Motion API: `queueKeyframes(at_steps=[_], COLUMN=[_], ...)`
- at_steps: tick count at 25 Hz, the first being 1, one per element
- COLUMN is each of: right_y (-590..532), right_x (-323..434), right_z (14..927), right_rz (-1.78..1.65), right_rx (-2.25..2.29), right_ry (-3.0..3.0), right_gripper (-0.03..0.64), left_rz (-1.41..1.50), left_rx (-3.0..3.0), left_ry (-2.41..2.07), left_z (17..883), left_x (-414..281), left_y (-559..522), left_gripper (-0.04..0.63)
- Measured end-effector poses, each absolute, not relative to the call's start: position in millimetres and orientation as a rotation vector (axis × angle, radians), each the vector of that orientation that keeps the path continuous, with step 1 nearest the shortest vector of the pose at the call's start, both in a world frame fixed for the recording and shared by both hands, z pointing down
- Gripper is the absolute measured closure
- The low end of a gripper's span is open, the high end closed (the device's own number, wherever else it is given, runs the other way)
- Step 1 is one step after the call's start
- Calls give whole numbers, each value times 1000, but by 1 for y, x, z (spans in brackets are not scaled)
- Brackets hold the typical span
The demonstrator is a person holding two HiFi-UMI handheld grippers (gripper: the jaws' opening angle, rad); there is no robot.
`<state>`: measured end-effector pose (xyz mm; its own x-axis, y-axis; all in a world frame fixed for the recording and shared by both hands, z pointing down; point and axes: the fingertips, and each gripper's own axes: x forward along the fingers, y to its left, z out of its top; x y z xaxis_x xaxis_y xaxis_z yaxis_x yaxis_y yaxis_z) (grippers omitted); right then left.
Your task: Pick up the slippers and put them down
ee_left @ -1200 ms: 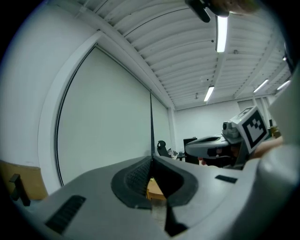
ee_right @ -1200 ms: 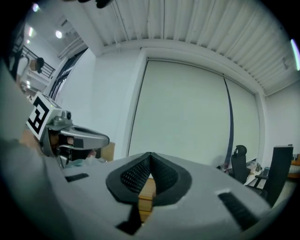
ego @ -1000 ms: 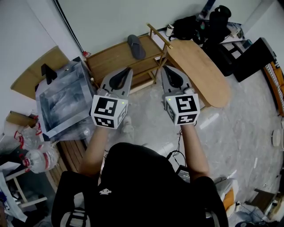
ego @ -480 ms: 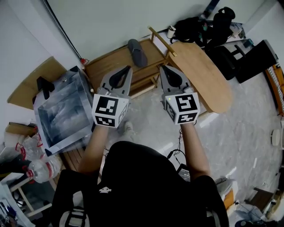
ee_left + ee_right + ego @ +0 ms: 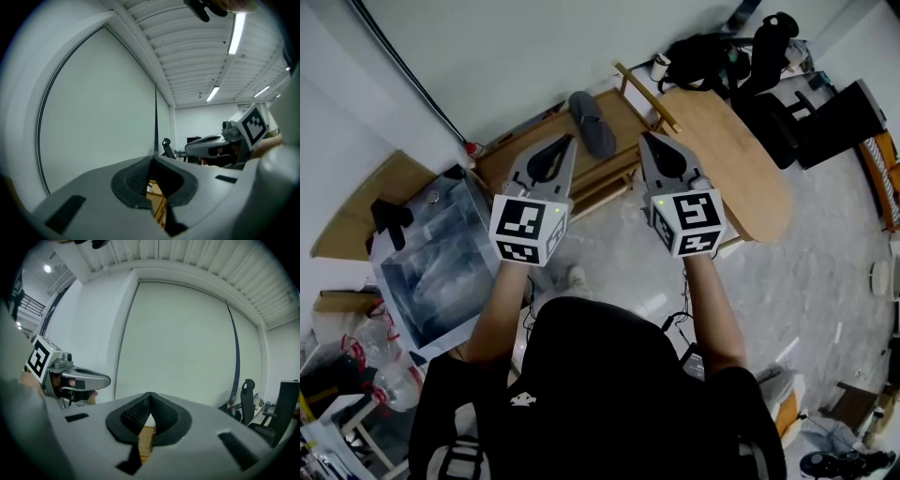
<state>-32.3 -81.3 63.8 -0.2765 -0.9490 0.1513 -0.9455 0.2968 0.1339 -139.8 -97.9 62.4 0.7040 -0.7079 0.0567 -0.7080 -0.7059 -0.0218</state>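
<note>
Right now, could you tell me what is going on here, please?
A person holds a two-jaw gripper in each hand, both aimed towards the low wooden rack by the wall. One dark grey slipper lies on top of it, untouched. The left gripper and the right gripper both have their fingers closed with nothing between them, so the pick-up has not yet begun.

Office-like workroom: ceiling strip lights [image 5: 237,32], office chair [image 5: 247,389], bare white walls [image 5: 516,47], marble floor [image 5: 825,272]
</note>
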Motion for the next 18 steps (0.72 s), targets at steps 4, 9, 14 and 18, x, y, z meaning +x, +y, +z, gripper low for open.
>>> queueKeyframes(at_steps=[4, 9, 14, 18], right_y=[-110, -137, -154, -169], right_x=[-41, -52, -53, -52], right_z=[70, 77, 87, 95], right_rz=[-9, -7, 11, 44], right_rx=[1758, 1746, 1741, 1731], right_ry=[-2338, -2313, -2298, -2302], right_gripper=[618, 618, 618, 618], left_rz=[89, 81, 82, 93], left_rx=[2894, 2881, 2864, 2855], left_ry=[-1176, -1150, -1130, -1129], left_z=[69, 78, 88, 92], left_x=[-148, -157, -159, -159], left_y=[-127, -158, -175, -187], left_gripper=[588, 588, 588, 588])
